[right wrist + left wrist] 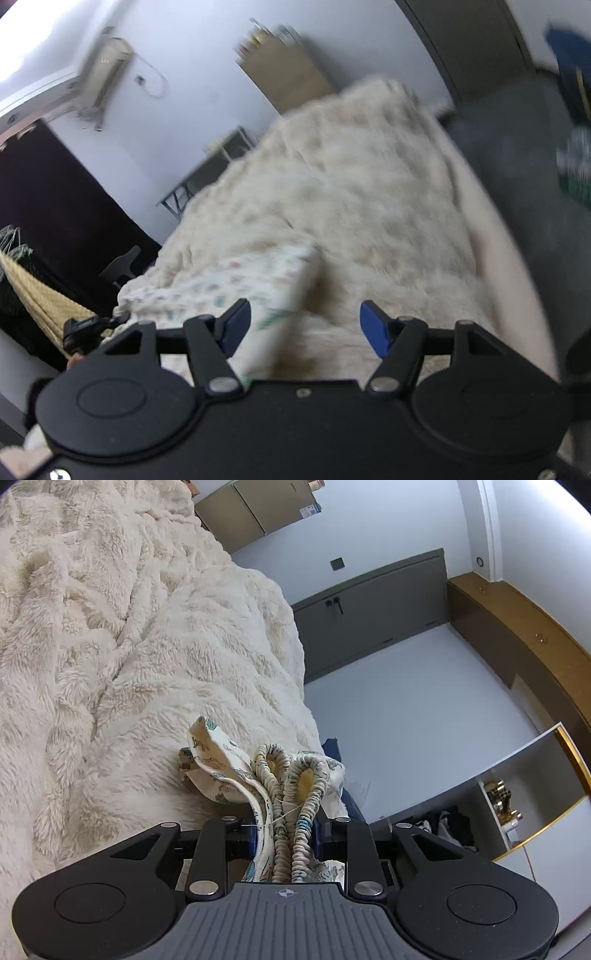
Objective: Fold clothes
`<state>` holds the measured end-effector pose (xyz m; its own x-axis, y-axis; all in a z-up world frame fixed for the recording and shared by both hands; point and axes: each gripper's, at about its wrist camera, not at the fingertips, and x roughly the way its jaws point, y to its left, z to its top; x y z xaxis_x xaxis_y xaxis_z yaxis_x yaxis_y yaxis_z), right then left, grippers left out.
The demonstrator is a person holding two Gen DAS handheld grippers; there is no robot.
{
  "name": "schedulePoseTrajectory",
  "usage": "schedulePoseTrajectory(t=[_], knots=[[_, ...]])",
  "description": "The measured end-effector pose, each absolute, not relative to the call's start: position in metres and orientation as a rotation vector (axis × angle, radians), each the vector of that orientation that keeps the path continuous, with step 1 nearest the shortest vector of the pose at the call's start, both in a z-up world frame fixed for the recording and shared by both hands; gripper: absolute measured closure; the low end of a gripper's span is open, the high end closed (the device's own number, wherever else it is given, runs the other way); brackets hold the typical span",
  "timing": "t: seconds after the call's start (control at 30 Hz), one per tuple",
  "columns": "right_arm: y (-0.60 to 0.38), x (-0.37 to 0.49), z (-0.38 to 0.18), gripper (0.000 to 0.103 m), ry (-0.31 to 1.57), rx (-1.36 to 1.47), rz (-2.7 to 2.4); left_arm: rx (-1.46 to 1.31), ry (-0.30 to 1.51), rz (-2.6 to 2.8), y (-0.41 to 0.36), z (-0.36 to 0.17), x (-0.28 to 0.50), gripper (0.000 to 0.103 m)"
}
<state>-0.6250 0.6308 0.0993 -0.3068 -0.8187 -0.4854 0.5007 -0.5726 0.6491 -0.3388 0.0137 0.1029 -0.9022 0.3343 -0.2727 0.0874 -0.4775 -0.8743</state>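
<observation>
Elastic waistband (291, 797), gathered into ruffled loops, fills the lower centre of the left wrist view, pinched between the blue pads of the left gripper (282, 834) — the claw is clamped on it, with the printed garment (214, 771) bunching out just past the fingertips. The piece looks like small patterned trousers or shorts; which one cannot be told. Holding the waistband doubled this way seems meant to keep the top edge together while the rest lies on the fluffy cream blanket (129, 646), which covers the left half of that frame. A grey cabinet (373, 616) stands at upper right, and an open shelf unit (517, 794) sits at right.

In the right wrist view, which is badly motion-blurred, the right gripper (306, 325) has its blue fingers (375, 328) spread wide apart and grips nothing. The same printed garment (236, 284) stretches from lower left toward the centre, its edge running down just beside the left-hand finger. Whether cloth touches that finger is unclear through the blur. My judgement: the free claw is placed to catch the far edge and carry a fold over.
</observation>
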Motion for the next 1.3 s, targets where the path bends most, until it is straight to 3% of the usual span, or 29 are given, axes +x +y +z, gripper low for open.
schedulePoseTrajectory(t=[0.1,0.23,0.37,0.4,0.43,0.47,0.5,0.67,0.8,0.83,0.87,0.97,1.1,1.2,1.3], knots=[[0.614,-0.645,0.075,0.039,-0.551,1.123,-1.882,-0.655,-1.544,2.471,0.007,0.099,-0.342,0.057],[0.592,-0.668,0.054,0.039,-0.75,1.161,-1.673,-0.636,-1.611,2.423,-0.006,0.095,-0.344,0.046],[0.556,-0.685,0.044,0.042,-0.751,1.204,-1.639,-0.727,-1.571,2.413,-0.005,0.092,-0.367,0.042],[0.549,-0.689,0.043,0.05,-0.74,1.223,-1.639,-0.745,-1.568,2.409,-0.003,0.09,-0.371,0.043],[0.542,-0.693,0.042,0.059,-0.733,1.234,-1.638,-0.75,-1.569,2.41,-0.002,0.089,-0.374,0.064],[0.536,-0.694,0.041,0.078,-0.739,1.235,-1.639,-0.753,-1.578,2.423,-0.001,0.089,-0.376,0.079],[0.533,-0.694,0.042,0.092,-0.752,1.23,-1.641,-0.745,-1.583,2.439,-0.002,0.091,-0.377,0.079],[0.538,-0.7,0.094,0.097,-0.784,1.08,-1.695,-0.705,-1.539,2.472,-0.003,0.111,-0.385,0.083],[0.539,-0.702,0.13,0.096,-0.726,0.959,-1.794,-0.762,-1.457,2.59,0.003,0.128,-0.41,0.081],[0.536,-0.701,0.136,0.096,-0.685,0.932,-1.859,-0.789,-1.431,2.622,0.006,0.129,-0.416,0.075],[0.533,-0.701,0.137,0.091,-0.645,0.923,-1.916,-0.842,-1.4,2.666,0.009,0.13,-0.421,0.065],[0.531,-0.699,0.124,0.066,-0.527,1.024,-1.996,-0.975,-1.264,2.79,0.021,0.138,-0.419,0.06],[0.57,-0.671,0.113,0.058,-0.464,1.087,-1.992,-0.975,-0.851,3.056,0.059,0.187,-0.376,0.053],[0.601,-0.651,0.108,0.05,-0.513,1.092,-1.973,-0.869,-0.535,3.117,0.115,0.225,-0.354,0.053],[0.633,-0.619,0.093,0.049,-0.608,1.098,-1.914,-0.79,-0.266,2.987,0.186,0.243,-0.35,0.053]])
